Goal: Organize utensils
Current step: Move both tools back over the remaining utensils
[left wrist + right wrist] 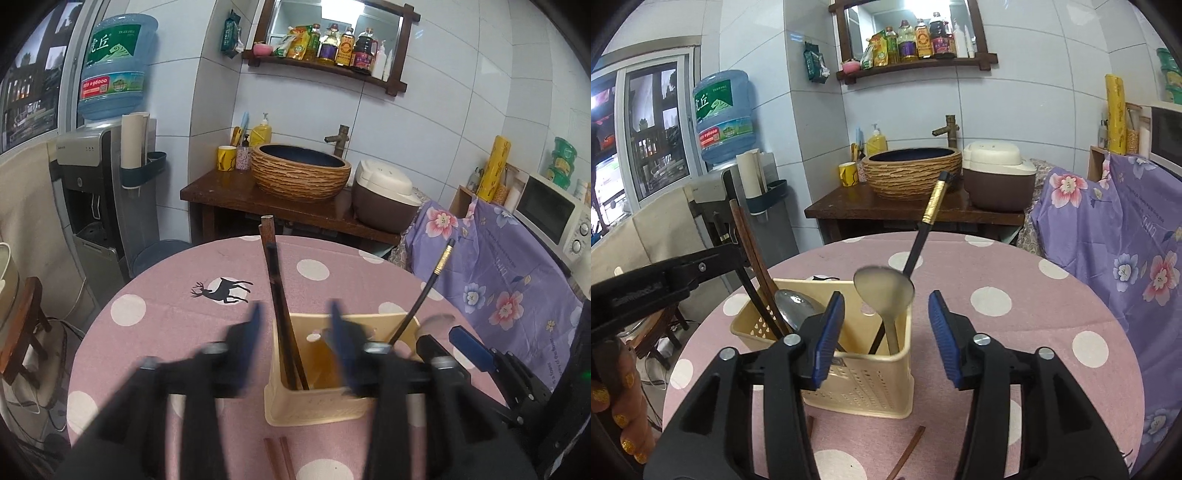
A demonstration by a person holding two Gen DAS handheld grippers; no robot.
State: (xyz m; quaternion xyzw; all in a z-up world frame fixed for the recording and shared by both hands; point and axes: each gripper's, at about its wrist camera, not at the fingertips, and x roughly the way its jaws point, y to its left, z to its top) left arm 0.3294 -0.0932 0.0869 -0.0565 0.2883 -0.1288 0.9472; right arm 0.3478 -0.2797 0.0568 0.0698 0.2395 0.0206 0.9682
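Note:
A cream utensil holder [314,406] [864,387] stands on the round table with the pink dotted cloth [166,295]. Brown chopsticks [275,288] [753,251] lean in its left compartment. A black chopstick with a gold band [424,295] [923,236], a pale spoon [884,291] and a metal spoon [794,306] also stand in it. My left gripper [295,332], blurred, is open above the holder, astride the brown chopsticks without pressing them. My right gripper [886,325] [458,343] is open just before the holder, with the pale spoon beyond the gap. Loose brown chopsticks [280,458] [908,454] lie on the cloth in front.
A wooden stand with a woven basin [299,173] and a rice cooker [384,192] is beyond the table. A water dispenser [96,177] stands at the left, and a flowery purple cloth [498,266] and a microwave [554,210] at the right. A hand [613,406] shows at the lower left.

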